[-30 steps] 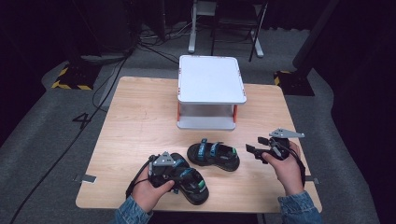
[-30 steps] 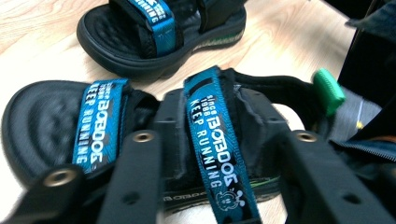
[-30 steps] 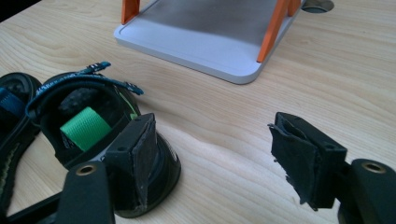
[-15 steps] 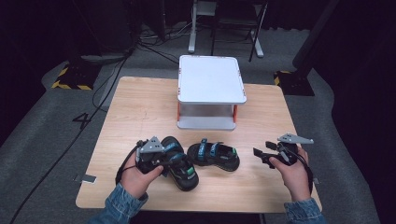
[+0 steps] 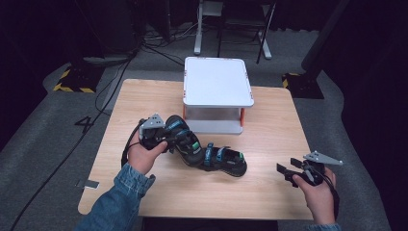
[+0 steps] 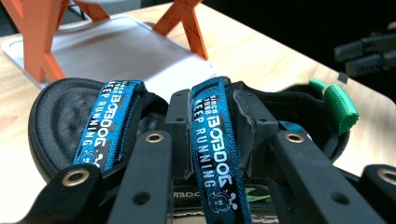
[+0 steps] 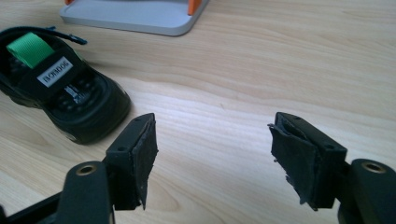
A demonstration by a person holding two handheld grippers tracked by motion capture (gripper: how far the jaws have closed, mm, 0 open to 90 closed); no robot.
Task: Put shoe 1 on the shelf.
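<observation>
1. The left gripper [image 5: 169, 137] has its jaws pinched on the blue printed strap of a black sandal with blue straps and a green pull tab [image 5: 185, 139], and carries it above the light wooden table [image 5: 269, 120], close to the front of the white two-level shelf with orange legs [image 5: 217, 86].
2. In the left gripper view the pads press either side of that strap [image 6: 212, 140], with the orange legs [image 6: 39, 42] and the shelf's white lower tray [image 6: 116, 51] just ahead.
3. The second black sandal [image 5: 226, 160] lies flat on the table, just beside the held one and in front of the shelf.
4. The right gripper [image 5: 285, 172] hovers near the table's right edge, jaws spread wide with nothing between them; its own view shows the second sandal [image 7: 60, 100] well apart to one side.
5. The step in hand looks like carrying the first sandal toward the shelf.
6. The next move probably calls for steering the sandal between the orange legs onto the lower tray, or up onto the top, then releasing it level; which level is meant cannot be told.
</observation>
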